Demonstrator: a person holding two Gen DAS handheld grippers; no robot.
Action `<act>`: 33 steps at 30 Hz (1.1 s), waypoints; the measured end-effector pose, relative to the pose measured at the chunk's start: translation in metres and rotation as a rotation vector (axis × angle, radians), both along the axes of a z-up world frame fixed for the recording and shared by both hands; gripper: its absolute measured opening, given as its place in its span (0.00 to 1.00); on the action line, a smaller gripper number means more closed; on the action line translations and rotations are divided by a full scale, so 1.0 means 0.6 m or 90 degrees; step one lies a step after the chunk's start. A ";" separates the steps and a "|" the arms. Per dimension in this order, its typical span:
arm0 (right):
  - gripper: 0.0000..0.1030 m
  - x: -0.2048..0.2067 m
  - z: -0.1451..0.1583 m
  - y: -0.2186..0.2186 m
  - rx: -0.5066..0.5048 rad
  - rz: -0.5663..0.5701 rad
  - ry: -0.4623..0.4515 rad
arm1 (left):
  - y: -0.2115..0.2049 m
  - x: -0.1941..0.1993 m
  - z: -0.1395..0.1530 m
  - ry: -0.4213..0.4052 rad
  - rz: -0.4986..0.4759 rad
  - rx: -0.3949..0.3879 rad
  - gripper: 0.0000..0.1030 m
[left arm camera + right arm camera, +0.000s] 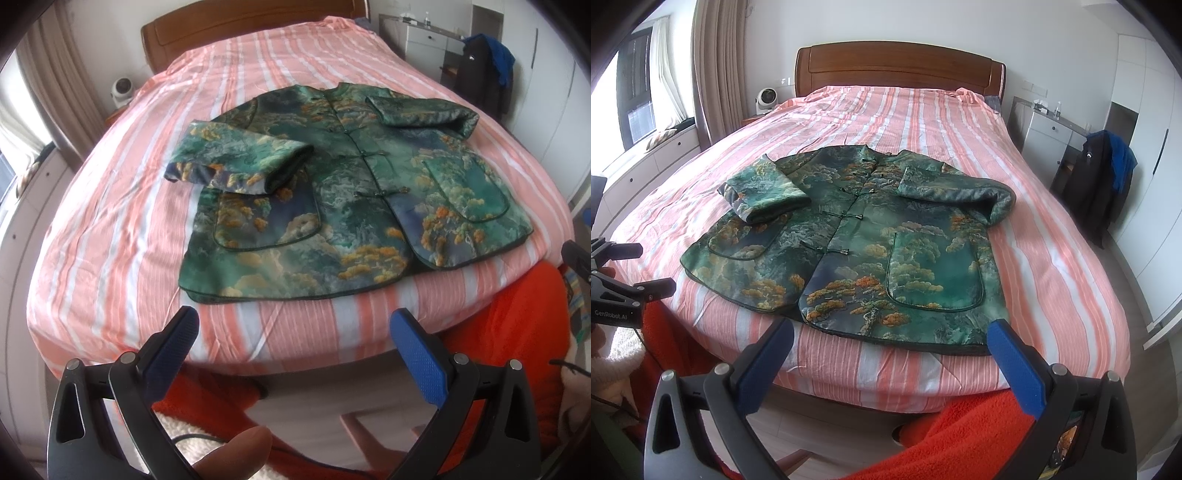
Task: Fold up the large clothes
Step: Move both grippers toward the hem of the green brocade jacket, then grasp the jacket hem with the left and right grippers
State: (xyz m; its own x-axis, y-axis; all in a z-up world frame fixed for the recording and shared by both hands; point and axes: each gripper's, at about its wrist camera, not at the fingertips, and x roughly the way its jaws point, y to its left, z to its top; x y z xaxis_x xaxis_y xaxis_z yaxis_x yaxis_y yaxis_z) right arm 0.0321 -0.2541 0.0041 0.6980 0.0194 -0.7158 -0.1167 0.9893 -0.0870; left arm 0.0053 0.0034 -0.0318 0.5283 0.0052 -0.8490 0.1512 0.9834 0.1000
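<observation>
— Lying front-up near the foot of the bed [1052, 258], the jacket [857, 243] has both sleeves laid inward over its chest, presumably so the body can next be folded.

— And each tool?

— Left tool [295, 332] and right tool [890, 345] hover just off the hem, jaws spread wide, holding nothing; likely ready to pinch it.

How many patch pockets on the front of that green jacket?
2. One pocket sits low on the jacket's right-hand panel in the right wrist view; the other pocket is low on the left panel, partly under the folded sleeve.
</observation>
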 end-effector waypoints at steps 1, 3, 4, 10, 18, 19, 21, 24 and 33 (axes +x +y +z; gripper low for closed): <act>1.00 0.000 0.000 0.000 0.000 0.000 0.000 | -0.001 0.001 -0.001 0.001 0.000 0.000 1.00; 1.00 0.001 -0.001 0.002 0.000 0.000 0.001 | -0.002 0.002 -0.001 0.002 -0.001 0.000 1.00; 1.00 0.000 0.000 0.000 0.000 0.000 0.001 | -0.002 0.002 -0.001 0.002 -0.001 0.000 1.00; 1.00 0.000 0.000 0.001 -0.001 -0.001 0.001 | 0.011 0.007 0.000 -0.015 0.008 -0.007 1.00; 1.00 0.024 -0.009 -0.050 -0.010 -0.020 -0.038 | 0.156 0.073 -0.037 -0.033 0.111 -0.017 1.00; 1.00 0.034 -0.014 -0.068 -0.020 -0.026 -0.046 | 0.186 0.095 -0.046 -0.022 0.114 -0.046 1.00; 1.00 0.070 -0.035 -0.118 -0.030 -0.039 -0.050 | 0.230 0.136 -0.070 0.012 0.096 -0.115 1.00; 1.00 0.144 -0.084 -0.200 0.014 -0.051 0.017 | 0.279 0.200 -0.122 0.067 0.090 -0.212 1.00; 1.00 0.248 -0.224 -0.290 0.191 -0.051 0.187 | 0.191 0.228 -0.212 0.155 0.003 -0.176 0.45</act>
State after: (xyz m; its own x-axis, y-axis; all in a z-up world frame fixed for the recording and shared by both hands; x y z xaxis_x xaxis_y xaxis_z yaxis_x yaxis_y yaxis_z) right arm 0.1809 -0.4278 -0.1301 0.4737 0.2118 -0.8548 -0.0160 0.9725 0.2322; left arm 0.1422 0.1182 -0.1589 0.3117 -0.2404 -0.9193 0.1332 0.9690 -0.2082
